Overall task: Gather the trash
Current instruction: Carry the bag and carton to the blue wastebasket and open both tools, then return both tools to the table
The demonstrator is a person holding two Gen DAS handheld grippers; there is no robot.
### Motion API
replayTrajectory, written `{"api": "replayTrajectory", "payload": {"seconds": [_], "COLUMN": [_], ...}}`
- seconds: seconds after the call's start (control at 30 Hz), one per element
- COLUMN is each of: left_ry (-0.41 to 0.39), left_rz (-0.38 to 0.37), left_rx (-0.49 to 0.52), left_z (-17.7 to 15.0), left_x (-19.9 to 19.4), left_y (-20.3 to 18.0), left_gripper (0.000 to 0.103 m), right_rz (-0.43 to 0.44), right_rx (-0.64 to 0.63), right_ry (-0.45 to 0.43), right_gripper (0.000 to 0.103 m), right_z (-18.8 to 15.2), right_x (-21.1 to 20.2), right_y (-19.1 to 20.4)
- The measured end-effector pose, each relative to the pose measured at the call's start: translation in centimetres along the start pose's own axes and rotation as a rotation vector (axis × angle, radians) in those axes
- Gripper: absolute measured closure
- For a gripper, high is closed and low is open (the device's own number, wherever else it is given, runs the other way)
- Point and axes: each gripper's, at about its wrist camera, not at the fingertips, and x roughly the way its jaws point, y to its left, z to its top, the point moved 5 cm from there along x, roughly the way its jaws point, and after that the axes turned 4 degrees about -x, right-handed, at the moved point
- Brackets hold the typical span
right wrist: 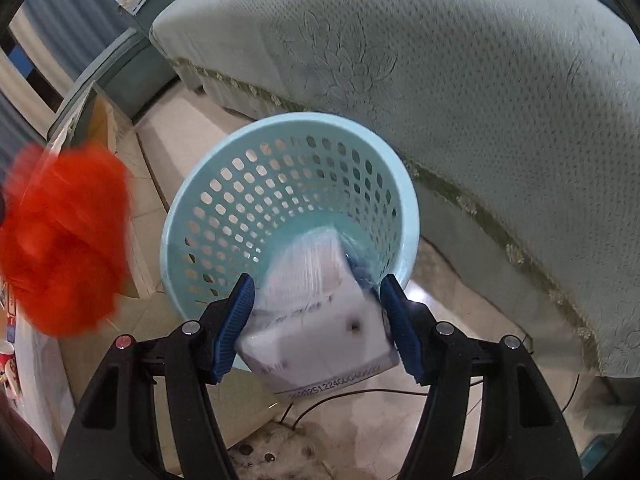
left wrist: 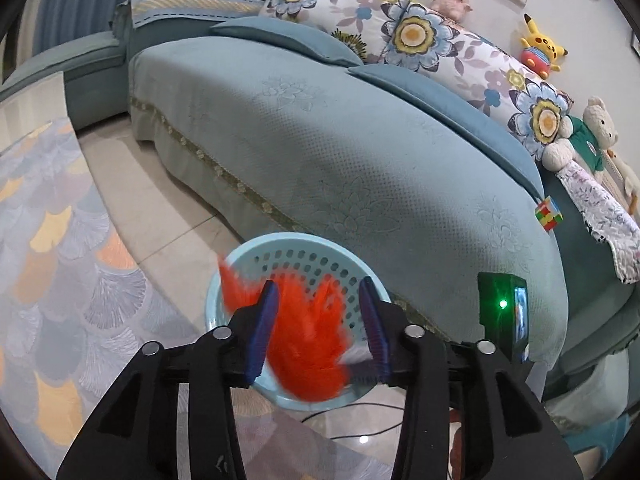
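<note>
beside sofa, both open tools face upright basket.

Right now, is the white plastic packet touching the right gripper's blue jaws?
Cannot tell. In the right wrist view the blurred white plastic packet sits between the right gripper's jaws, above the pale blue perforated basket; blur hides contact.

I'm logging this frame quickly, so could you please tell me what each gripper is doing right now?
Left gripper: open, orange bag loose between its jaws.
Right gripper: open, white packet between its jaws.
</note>
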Motion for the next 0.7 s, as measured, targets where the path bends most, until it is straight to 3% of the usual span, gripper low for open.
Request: {"api": "replayTrajectory", "payload": {"seconds": [0.13, 0.43, 0.63, 0.7], "left_ry": [-0.015, -0.049, -0.113, -0.153], "left_rz": [0.008, 0.014, 0.009, 0.011], "left_rx": [-0.001, 0.016, 0.012, 0.012], "left_z": [0.3, 0.7, 1.7, 2.2], "left_x": [-0.5, -2.0, -5.6, -7.9], "left_y": [0.1, -0.1, -0.1, -0.1], "left_gripper": [0.055, 0.055, 0.055, 0.051], "right_rz": [0.003, 0.007, 0.071, 0.106], "right_rx": [-0.002, -0.031, -0.086, -0.118], "right_ry": [-0.001, -0.076, -0.187, -0.246], "right_gripper": [0.040, 0.040, 0.041, 0.040], "right_z": [0.4, 1.8, 2.8, 3.2], "right_x": [0.4, -2.0, -6.0, -8.4], "right_y": [0.4, 1.4, 4.3, 6.1]}}
